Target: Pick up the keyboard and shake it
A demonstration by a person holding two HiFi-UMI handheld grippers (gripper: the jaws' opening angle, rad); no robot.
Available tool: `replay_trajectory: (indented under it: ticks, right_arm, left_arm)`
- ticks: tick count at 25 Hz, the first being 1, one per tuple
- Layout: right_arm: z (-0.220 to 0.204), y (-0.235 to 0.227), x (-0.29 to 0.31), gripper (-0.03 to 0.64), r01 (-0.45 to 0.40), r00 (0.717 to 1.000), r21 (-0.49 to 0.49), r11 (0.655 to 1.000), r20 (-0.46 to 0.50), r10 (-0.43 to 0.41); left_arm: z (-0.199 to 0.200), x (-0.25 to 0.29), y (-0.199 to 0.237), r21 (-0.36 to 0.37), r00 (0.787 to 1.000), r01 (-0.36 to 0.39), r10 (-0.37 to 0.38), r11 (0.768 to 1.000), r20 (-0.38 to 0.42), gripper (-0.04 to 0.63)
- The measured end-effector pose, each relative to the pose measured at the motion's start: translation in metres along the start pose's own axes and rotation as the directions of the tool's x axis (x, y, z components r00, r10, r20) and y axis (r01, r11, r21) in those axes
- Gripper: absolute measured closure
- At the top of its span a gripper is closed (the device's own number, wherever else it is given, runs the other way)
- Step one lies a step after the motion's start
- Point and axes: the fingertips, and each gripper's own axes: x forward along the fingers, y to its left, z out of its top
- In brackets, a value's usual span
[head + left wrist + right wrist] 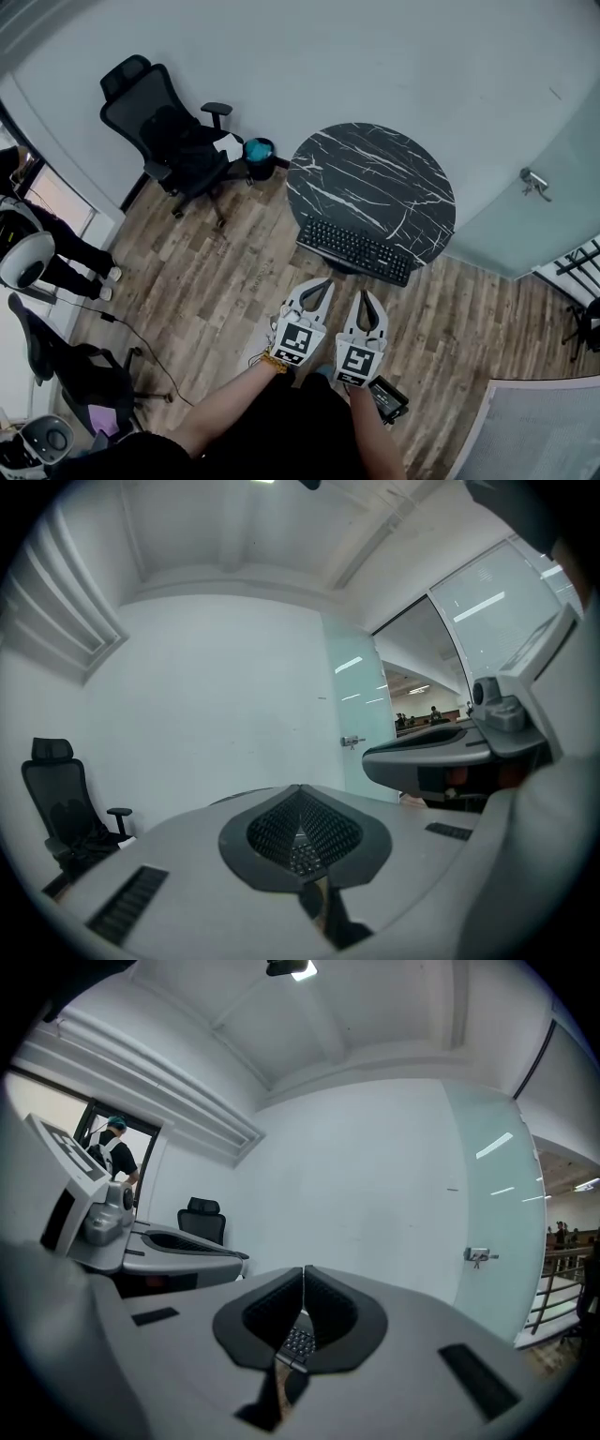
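Observation:
A black keyboard (354, 250) lies on the near edge of a round black marble table (375, 178). My two grippers hang side by side over the wood floor, just short of the table and apart from the keyboard. The left gripper (322, 281) is shut, its jaws meeting at a point, with nothing in them. My right gripper (365, 294) is shut and empty too. In the left gripper view the closed jaws (300, 791) leave a small gap through which keyboard keys (302, 855) show. The right gripper view has its shut jaws (304, 1271) and the keys (300, 1342) below them.
A black office chair (173, 136) and a teal bin (260, 155) stand left of the table by the wall. A glass door with a handle (534, 183) is at the right. A person (56, 253) stands at the far left, near another chair (75, 366).

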Motion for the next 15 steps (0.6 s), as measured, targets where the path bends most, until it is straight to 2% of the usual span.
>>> replay_trajectory:
  ticks: [15]
  right_arm:
    - [-0.008, -0.016, -0.007, 0.586, 0.021, 1.000, 0.001, 1.000, -0.013, -0.021]
  left_arm:
    - [0.005, 0.013, -0.017, 0.001, 0.999, 0.037, -0.037, 0.999, 0.011, 0.581]
